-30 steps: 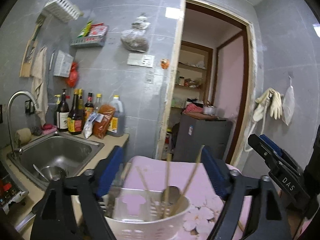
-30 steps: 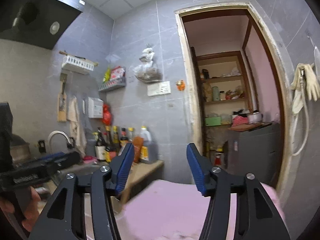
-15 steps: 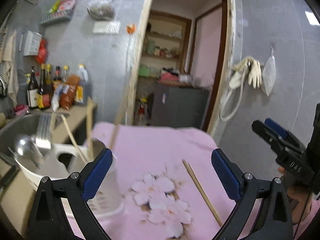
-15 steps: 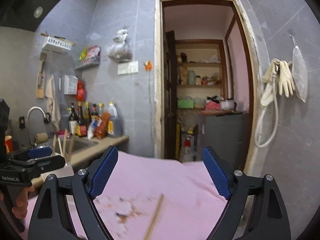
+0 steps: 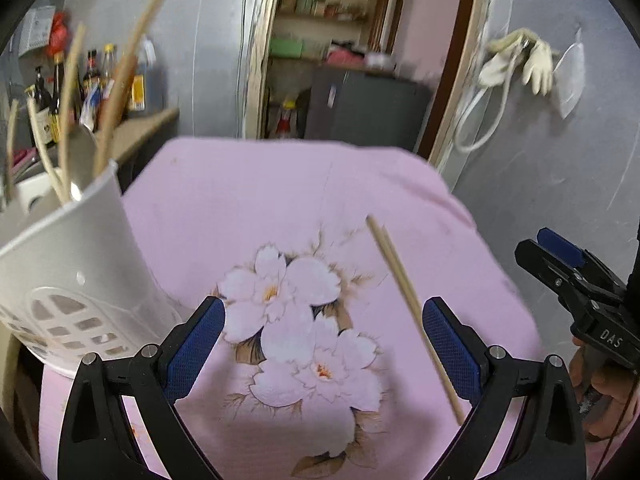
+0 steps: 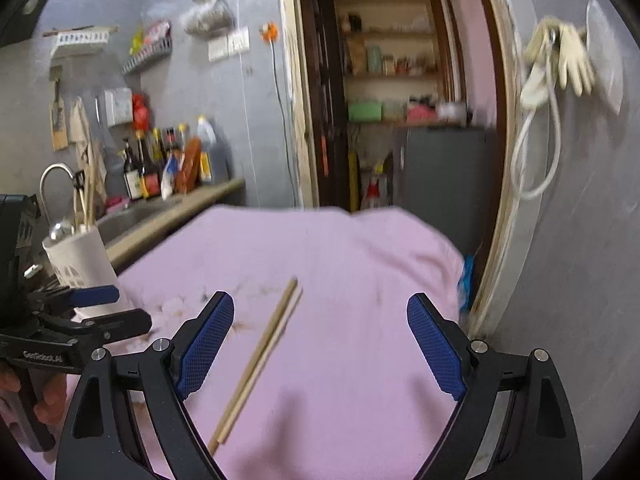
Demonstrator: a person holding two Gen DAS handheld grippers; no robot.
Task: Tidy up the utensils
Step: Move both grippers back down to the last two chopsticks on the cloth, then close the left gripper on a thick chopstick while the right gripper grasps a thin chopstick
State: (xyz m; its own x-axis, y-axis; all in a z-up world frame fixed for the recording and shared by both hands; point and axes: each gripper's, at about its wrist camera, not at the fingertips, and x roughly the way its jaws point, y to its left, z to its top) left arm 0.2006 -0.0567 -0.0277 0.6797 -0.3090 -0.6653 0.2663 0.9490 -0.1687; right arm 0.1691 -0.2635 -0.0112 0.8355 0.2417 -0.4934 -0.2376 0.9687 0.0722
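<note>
Both views have tipped down onto the pink worktop [image 5: 248,200]. Our left tool [image 5: 323,340] and right tool [image 6: 320,344] have just opened wide, empty, over the chopsticks [image 6: 260,356] lying mid-worktop; the holder [image 5: 68,276] stands at its left edge.

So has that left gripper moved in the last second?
Yes. The left gripper has tipped down: the doorway has slid up its view, and the pink cloth now fills it.

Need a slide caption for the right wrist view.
Open right tongs over chopsticks lying on pink cloth; white holder at left.
</note>
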